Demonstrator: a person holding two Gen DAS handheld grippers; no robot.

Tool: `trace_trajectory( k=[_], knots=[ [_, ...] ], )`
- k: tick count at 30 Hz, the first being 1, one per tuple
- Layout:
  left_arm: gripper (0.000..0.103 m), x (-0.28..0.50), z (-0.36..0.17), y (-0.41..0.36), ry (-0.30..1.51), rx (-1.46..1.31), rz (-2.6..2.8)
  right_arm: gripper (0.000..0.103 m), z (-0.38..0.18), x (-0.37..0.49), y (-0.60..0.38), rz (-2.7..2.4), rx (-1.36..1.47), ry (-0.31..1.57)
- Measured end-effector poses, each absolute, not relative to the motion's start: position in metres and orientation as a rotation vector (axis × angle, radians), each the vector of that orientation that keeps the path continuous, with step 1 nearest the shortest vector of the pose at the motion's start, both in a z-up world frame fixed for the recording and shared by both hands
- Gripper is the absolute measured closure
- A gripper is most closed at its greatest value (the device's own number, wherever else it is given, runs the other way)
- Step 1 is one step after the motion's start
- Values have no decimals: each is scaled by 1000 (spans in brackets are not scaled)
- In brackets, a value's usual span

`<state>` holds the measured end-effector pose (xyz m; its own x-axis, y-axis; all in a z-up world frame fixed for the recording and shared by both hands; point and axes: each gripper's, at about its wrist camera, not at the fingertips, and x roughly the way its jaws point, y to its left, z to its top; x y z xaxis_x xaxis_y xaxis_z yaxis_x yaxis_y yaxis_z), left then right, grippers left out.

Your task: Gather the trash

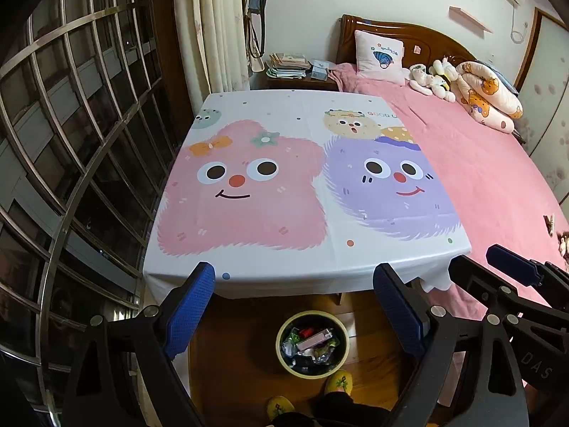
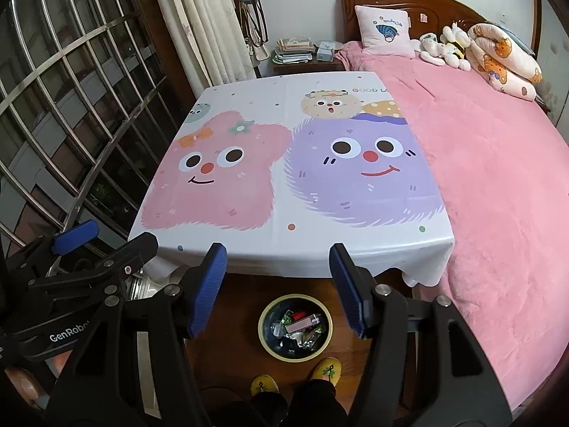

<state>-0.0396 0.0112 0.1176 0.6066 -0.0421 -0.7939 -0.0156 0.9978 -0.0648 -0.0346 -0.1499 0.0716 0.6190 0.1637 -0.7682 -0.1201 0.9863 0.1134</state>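
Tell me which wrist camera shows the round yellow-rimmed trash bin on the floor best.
The left wrist view: the round yellow-rimmed trash bin appears a little larger there, its wrappers and pink box easier to make out. The right wrist view shows the same bin whole between open fingers, just slightly smaller.

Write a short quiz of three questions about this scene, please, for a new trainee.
1. True or false: the tablecloth has wrappers lying on it.
2. Where does the trash bin stand? A) on the bed B) on the floor near the table's front edge C) on the nightstand
3. Fill in: both the left gripper and the right gripper are ____.

Key: 1 false, no wrappers show on it; 2 B, by the yellow slippers; 3 open, and hold nothing.
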Motion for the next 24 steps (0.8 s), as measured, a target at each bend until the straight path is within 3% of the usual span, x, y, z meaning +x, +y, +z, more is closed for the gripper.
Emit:
trace_trajectory(
  k=[24],
  knots=[
    [11, -31, 105, 6, 935, -47, -15, 46, 54, -23, -163, 148, 73, 929]
  ],
)
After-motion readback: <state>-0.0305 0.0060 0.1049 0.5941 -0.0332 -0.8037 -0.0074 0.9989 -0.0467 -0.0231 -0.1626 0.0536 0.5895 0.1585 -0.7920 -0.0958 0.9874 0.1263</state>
